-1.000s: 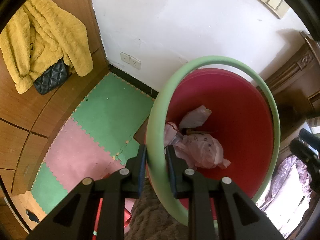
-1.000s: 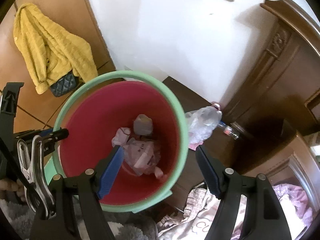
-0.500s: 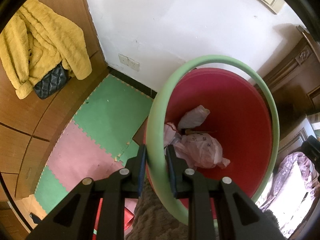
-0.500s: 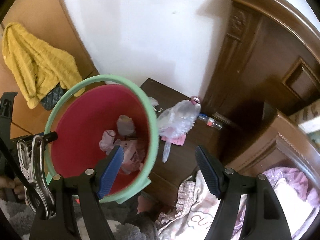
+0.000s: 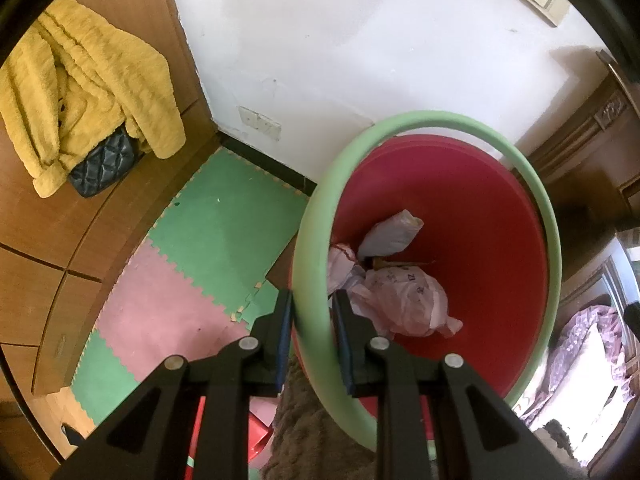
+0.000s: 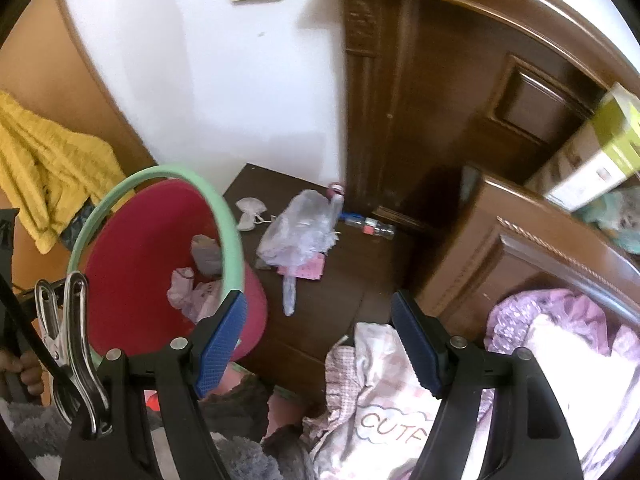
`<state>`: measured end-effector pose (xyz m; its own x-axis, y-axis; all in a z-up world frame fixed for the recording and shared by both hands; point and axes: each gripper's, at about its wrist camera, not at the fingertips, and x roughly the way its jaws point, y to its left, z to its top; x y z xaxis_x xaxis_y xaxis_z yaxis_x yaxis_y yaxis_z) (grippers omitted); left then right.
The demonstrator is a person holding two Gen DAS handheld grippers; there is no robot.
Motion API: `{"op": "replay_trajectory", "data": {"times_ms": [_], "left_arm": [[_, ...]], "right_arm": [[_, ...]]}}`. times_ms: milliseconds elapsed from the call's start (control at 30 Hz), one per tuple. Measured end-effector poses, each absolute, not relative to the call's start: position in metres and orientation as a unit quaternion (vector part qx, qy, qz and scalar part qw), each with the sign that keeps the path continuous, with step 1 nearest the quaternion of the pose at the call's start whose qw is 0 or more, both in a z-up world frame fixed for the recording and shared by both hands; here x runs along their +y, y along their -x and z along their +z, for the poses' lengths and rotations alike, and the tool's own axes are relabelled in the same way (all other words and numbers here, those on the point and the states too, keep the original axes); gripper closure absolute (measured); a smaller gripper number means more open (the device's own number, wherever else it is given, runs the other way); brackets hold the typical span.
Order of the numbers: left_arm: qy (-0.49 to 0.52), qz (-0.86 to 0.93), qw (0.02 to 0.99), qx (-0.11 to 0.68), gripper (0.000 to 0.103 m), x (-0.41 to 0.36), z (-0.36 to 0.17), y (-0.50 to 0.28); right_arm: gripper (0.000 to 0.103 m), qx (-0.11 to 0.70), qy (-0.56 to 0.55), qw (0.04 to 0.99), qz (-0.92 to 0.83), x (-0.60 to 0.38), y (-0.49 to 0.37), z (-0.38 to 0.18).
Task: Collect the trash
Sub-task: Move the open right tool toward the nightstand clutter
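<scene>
A red trash bin with a green rim [image 5: 544, 216] is held up; my left gripper [image 5: 312, 312] is shut on its near rim. Crumpled pink-white bags and paper [image 5: 400, 300] lie inside it. The bin also shows in the right wrist view [image 6: 132, 264] at the left. My right gripper [image 6: 320, 320] is open and empty, above the front of a dark wooden nightstand [image 6: 360, 280]. On the nightstand lie a clear plastic bag [image 6: 300, 224], a crumpled white tissue [image 6: 250, 208], a small clear bottle [image 6: 370, 226] and a pink card [image 6: 308, 270].
A dark wooden headboard [image 6: 460, 80] stands behind the nightstand. Bedding with a purple blanket [image 6: 540, 340] lies at the right. A yellow coat [image 5: 80, 80] and a black quilted bag [image 5: 104, 164] hang on a wooden wardrobe. Green and pink foam mats [image 5: 200, 248] cover the floor.
My right gripper has swung right, from over the bin to over the nightstand, staying open. My left gripper keeps its grip on the bin rim and has barely moved.
</scene>
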<state>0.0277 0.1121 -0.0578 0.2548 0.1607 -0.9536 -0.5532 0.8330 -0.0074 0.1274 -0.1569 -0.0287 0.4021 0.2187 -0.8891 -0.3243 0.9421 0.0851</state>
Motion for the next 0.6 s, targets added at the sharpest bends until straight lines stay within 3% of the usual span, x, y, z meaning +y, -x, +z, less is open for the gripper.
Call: {"op": "replay_trajectory", "data": {"times_ms": [600], "left_arm": [[0.158, 0.243, 0.763, 0.578, 0.083, 0.110, -0.062, -0.032]], "right_arm": [[0.028, 0.547, -0.030, 0.824, 0.147, -0.220, -0.108, -0.056]]}}
